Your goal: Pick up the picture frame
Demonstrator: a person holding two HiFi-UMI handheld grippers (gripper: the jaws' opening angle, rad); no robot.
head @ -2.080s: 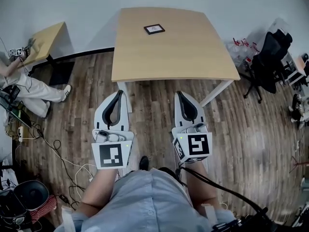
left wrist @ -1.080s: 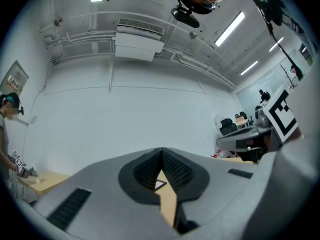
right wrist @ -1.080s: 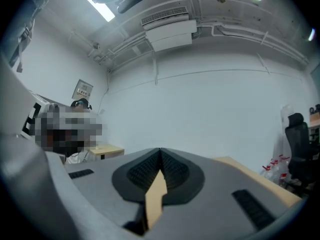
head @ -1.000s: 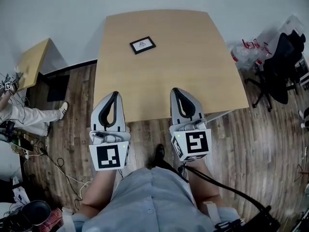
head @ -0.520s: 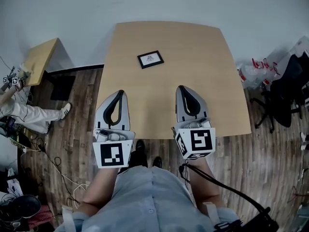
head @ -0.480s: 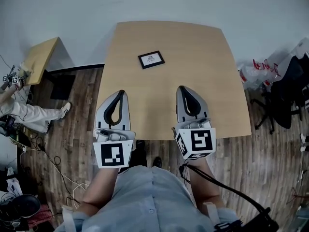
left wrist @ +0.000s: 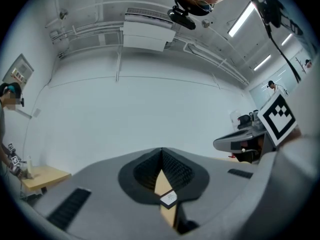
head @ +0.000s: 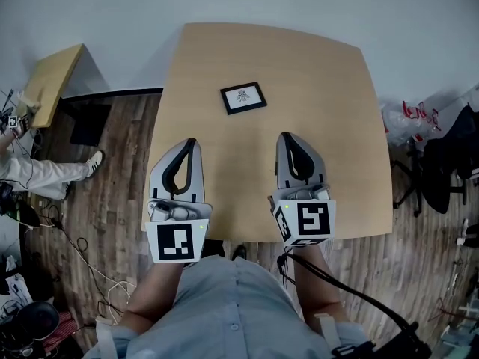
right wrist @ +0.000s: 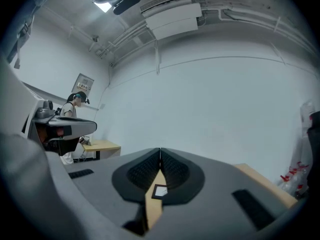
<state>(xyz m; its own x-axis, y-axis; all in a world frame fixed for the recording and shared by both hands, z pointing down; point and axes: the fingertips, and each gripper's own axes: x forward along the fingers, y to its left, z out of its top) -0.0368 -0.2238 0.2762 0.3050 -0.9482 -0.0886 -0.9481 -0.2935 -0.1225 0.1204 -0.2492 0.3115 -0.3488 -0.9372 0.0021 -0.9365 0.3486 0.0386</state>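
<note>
Nearest, at 6 o'clock in the head view, a light blue shirt and two bare forearms are seen. Left gripper and right gripper are held level, side by side, over the near edge of the worktop, both pointed toward 12 o'clock. Left fingers are clenched, tips met, nothing grasped. Right fingers are likewise clenched and empty.

The worktop is a light wood square, bare apart from the picture frame. The frame is laid flat, black border with a white inside, slightly rotated. It sits at 12 o'clock between the two grippers, well apart from both, a little toward 11 o'clock of the worktop centre. It is also glimpsed through the gap under the closed tips in each gripper view.

A dark wood plank floor is seen around the worktop, with cables at 8 o'clock. At 9 o'clock a seated person's leg and shoe are visible. A smaller wood table stands at 10 o'clock. A black chair and plastic bags are placed at 3 o'clock. A plain white wall runs behind at 12 o'clock. An air-conditioning unit is mounted high up.
</note>
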